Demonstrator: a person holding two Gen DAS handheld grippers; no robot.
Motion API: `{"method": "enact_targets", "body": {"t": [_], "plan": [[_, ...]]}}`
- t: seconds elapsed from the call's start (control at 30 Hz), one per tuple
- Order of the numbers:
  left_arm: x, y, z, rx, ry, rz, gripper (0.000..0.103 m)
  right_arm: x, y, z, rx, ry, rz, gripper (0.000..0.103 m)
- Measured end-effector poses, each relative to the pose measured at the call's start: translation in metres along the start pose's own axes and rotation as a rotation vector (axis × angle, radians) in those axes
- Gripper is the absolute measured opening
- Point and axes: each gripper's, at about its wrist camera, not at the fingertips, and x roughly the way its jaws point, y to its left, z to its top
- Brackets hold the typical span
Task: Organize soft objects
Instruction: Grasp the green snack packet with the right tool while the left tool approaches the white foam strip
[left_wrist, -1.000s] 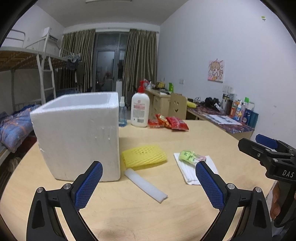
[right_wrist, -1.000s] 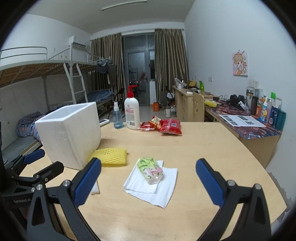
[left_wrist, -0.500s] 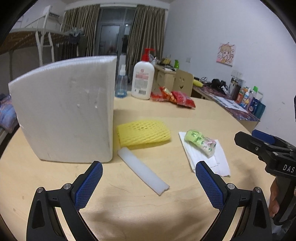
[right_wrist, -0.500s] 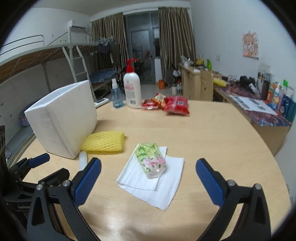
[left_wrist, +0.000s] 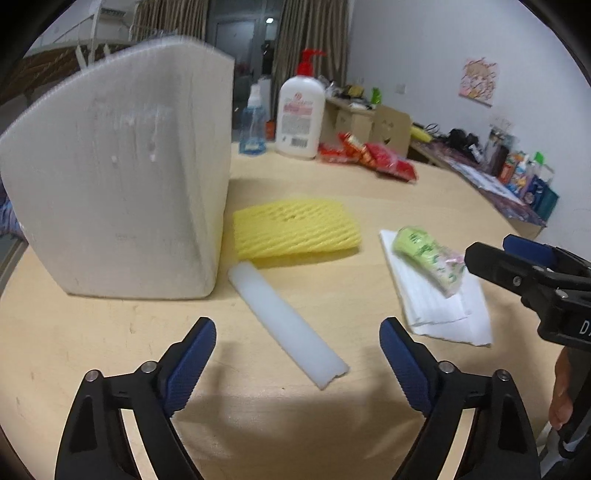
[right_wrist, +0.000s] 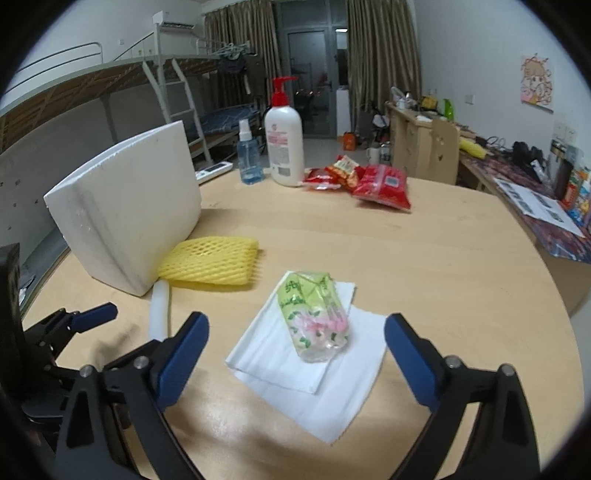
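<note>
A white foam strip lies on the wooden table, just ahead of my open, empty left gripper. A yellow foam net lies behind it, beside a white foam box. A green tissue pack rests on white napkins, just ahead of my open, empty right gripper. The box, net and strip also show in the right wrist view. The right gripper shows at the right of the left wrist view, by the pack.
A lotion pump bottle, a blue spray bottle and red snack bags stand at the table's far side. A cluttered desk runs along the right wall. A bunk bed stands at the left.
Both grippers have moved down and forward toward the table. The foam strip is now close before the left gripper, the tissue pack close before the right. Nothing was grasped.
</note>
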Motion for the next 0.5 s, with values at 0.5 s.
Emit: {"method": "enact_targets", "body": {"t": [0.5], "plan": [[0.024, -0.002, 0.004, -0.018, 0.065, 0.089, 0.073, 0.024, -0.013, 0.004, 0.020, 0.079, 0.068, 0.071]]}}
